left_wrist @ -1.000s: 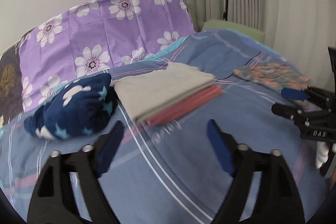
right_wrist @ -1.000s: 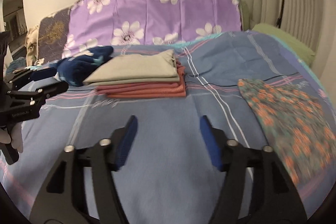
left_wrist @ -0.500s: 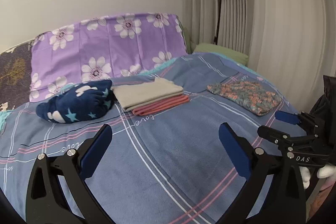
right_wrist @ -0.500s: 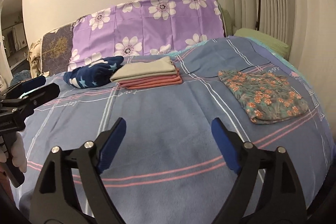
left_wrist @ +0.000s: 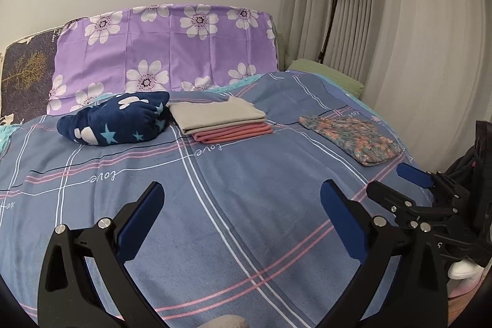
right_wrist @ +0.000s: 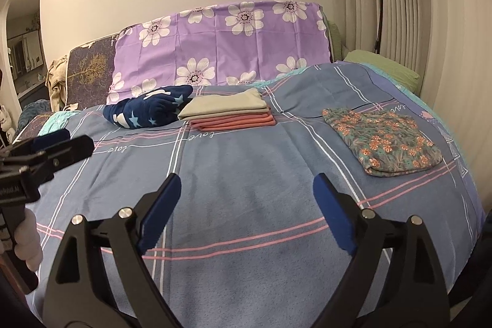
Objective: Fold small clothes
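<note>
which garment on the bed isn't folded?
The navy star-print fleece, bunched in a heap left of the stack. The beige, pink and floral pieces lie folded flat.

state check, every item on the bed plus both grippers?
left gripper: open, nothing between the jaws
right gripper: open, jaws have just been opening, nothing between them
beige garment: folded, on top of the stack
pink garment: folded, under the beige one
floral garment: folded flat, apart from the stack
navy star garment: bunched, unfolded, beside the stack

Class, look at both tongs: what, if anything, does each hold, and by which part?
Nothing is held. Left tongs and right tongs both stand open above the bedspread.
</note>
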Demonstrator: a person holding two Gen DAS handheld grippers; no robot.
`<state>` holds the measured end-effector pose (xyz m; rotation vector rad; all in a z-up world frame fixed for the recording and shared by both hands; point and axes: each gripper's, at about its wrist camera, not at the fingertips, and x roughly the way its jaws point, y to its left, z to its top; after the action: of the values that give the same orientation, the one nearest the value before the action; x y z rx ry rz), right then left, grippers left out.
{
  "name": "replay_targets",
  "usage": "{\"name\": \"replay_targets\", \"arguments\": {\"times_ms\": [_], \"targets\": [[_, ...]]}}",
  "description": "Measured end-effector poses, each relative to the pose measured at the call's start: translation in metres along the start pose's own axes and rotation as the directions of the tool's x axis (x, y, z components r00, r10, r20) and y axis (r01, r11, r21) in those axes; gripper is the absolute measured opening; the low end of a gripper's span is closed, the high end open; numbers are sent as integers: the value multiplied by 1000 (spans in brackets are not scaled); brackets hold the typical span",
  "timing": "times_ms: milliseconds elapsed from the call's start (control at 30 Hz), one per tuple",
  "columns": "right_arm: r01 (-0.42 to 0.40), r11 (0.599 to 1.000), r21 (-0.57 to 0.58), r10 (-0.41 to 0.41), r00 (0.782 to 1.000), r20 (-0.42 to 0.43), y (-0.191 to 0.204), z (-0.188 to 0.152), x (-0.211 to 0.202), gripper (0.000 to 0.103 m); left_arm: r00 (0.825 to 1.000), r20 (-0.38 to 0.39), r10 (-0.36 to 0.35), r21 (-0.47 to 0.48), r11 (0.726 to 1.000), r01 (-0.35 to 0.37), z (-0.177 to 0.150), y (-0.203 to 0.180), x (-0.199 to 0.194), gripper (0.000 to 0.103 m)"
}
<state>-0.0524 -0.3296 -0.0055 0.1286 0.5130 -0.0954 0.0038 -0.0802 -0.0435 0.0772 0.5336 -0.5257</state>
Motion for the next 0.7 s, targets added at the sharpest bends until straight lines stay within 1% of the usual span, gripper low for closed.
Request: {"name": "replay_targets", "arguments": {"times_ms": [300, 400, 700], "targets": [[45, 999, -10, -45, 999, 4, 2, -1, -2, 90, 999, -17, -35, 10, 999, 35, -7, -6, 3, 102], [49, 999, -8, -49, 999, 2, 1, -1, -1, 90, 998, -27, -52, 9, 999, 52, -9, -7, 7, 102], [65, 998, 5, -65, 998, -4, -4, -1, 1, 90, 997, -36, -67, 25, 997, 68, -11, -9, 12, 102]]}}
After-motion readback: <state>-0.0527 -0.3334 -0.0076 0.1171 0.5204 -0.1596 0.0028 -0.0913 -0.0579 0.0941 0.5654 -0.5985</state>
